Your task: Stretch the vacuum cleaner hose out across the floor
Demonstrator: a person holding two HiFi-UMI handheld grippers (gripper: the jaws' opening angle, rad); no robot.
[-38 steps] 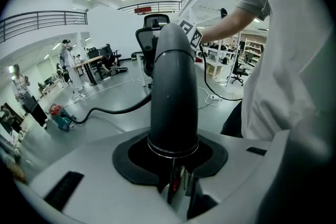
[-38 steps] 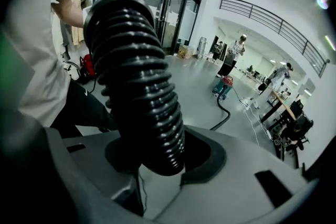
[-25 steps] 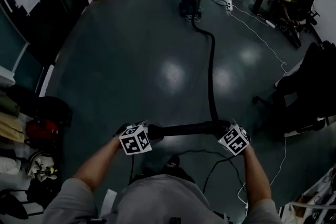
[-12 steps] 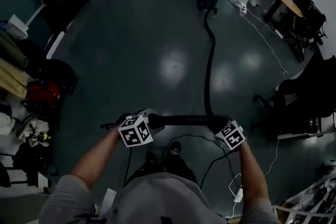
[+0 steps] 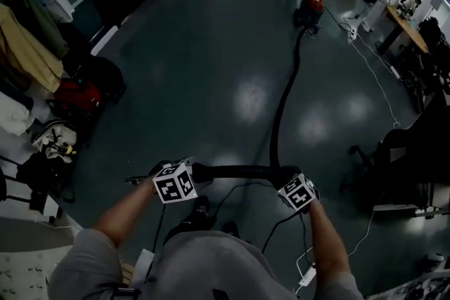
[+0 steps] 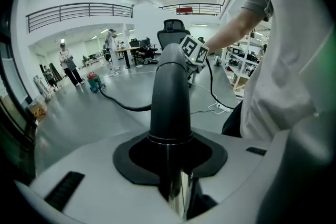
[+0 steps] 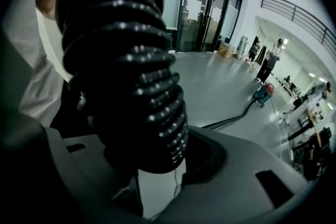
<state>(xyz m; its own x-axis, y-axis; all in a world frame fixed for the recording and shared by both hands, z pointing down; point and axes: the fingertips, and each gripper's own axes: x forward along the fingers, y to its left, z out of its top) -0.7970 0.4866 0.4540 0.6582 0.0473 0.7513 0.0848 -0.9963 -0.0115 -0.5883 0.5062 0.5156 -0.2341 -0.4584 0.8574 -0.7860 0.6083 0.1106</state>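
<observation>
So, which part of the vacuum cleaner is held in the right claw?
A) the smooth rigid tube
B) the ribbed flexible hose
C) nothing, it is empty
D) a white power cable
B: the right gripper view shows the right claw closed around the ribbed hose, while the smooth tube sits in the left claw.

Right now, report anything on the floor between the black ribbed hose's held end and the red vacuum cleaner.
Nothing visible does: the black ribbed hose crosses bare grey floor to the red vacuum cleaner.
</observation>
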